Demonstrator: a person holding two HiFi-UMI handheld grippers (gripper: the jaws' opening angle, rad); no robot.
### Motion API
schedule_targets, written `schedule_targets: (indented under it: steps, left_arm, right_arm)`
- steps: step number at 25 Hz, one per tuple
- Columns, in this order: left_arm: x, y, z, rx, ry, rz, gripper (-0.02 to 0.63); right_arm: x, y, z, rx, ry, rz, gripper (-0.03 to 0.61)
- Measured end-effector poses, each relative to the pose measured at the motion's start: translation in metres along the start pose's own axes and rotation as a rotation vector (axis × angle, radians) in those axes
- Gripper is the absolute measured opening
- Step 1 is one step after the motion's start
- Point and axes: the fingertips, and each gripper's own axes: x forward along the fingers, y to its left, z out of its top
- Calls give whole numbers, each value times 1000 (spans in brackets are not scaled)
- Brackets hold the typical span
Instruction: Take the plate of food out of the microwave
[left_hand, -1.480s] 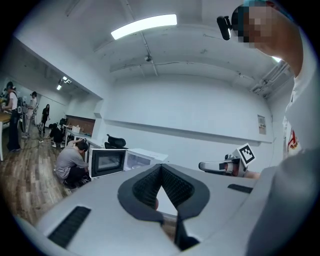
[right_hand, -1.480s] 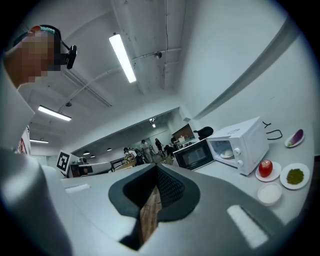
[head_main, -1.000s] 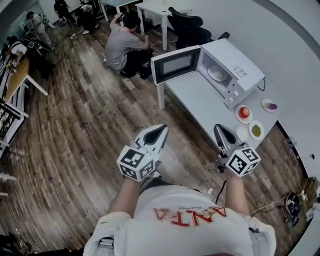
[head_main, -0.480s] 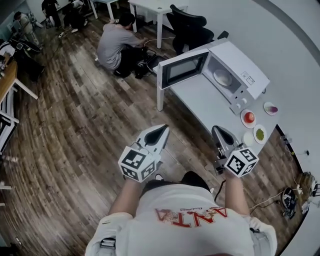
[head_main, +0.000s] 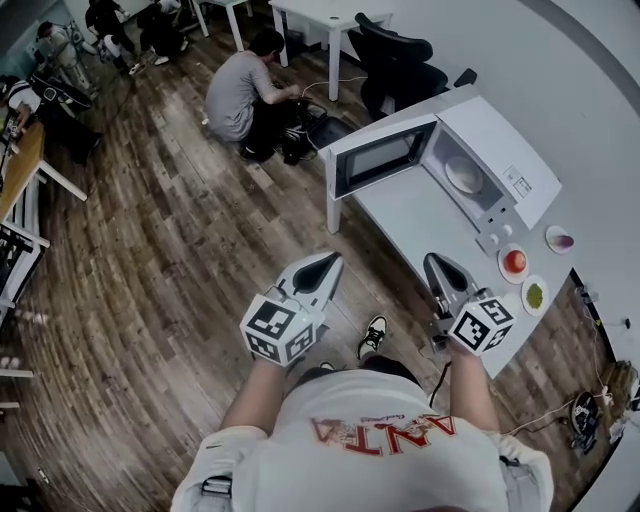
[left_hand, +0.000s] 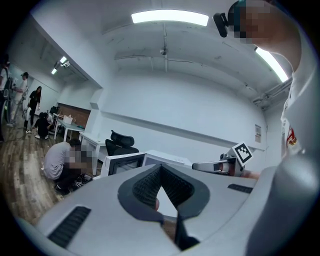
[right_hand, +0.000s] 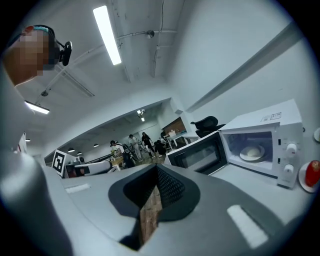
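Plate sits inside microwave, door swung open. Your left gripper and right gripper: jaws closed, empty, both well apart from microwave.

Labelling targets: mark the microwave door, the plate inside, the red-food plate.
microwave door (head_main: 385, 158), head view, window glass.
plate inside (right_hand: 248, 158), right gripper view, front rim.
red-food plate (head_main: 502, 263), head view, left rim.
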Motion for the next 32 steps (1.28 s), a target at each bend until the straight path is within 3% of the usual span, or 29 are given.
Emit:
schedule_targets:
  steps: [8,18,23,28,32]
  left_arm:
    - [102,24,23,33,31,-3,9]
    - [225,13,23,45,108,-79,9]
    - [270,12,8,18,151,-169,9]
    - [302,17,5,17,186,-312,9]
    - [306,23,9,79,197,-431,9]
  right_arm:
    - [35,-96,37,66,-43,-37,3]
    - [47,-203,62,146,-73,-120,3]
    - [34,-237,58,177,-83,-229,3]
    - [21,-251,52,211,-115,-398,3]
    - [20,-247,50,233,-180,-527,3]
